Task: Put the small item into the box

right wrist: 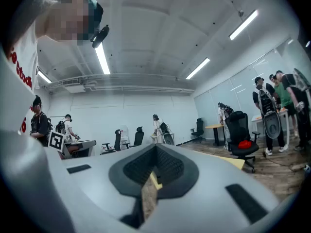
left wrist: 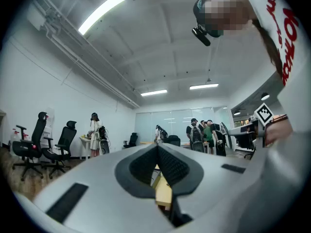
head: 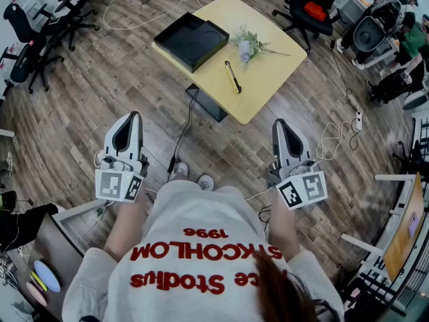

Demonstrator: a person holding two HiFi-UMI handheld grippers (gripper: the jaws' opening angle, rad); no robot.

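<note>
Wood-plank floor (head: 134,92) fills most of the head view, with a wide bare stretch between the person and the yellow table (head: 268,79), so the walk up looks unobstructed apart from loose cables (head: 335,136) trailing on the boards and office chairs (head: 40,45) parked well off to the sides. On the table's left corner sits the open black box (head: 191,40), its sides close to the table's edges, which leaves little margin if it gets nudged. A flower sprig (head: 249,45) lies just beside the box. The slim dark item (head: 232,76), which I take to be the small item, rests nearer the person, close to the table's front edge and apart from the box. Nothing has been moved into the box, so the whole task remains: approach, pick up, carry, release. The left gripper (head: 132,117) and right gripper (head: 279,124) are held low and level in front of the person's body, both clenched on nothing, well short of the table.
</note>
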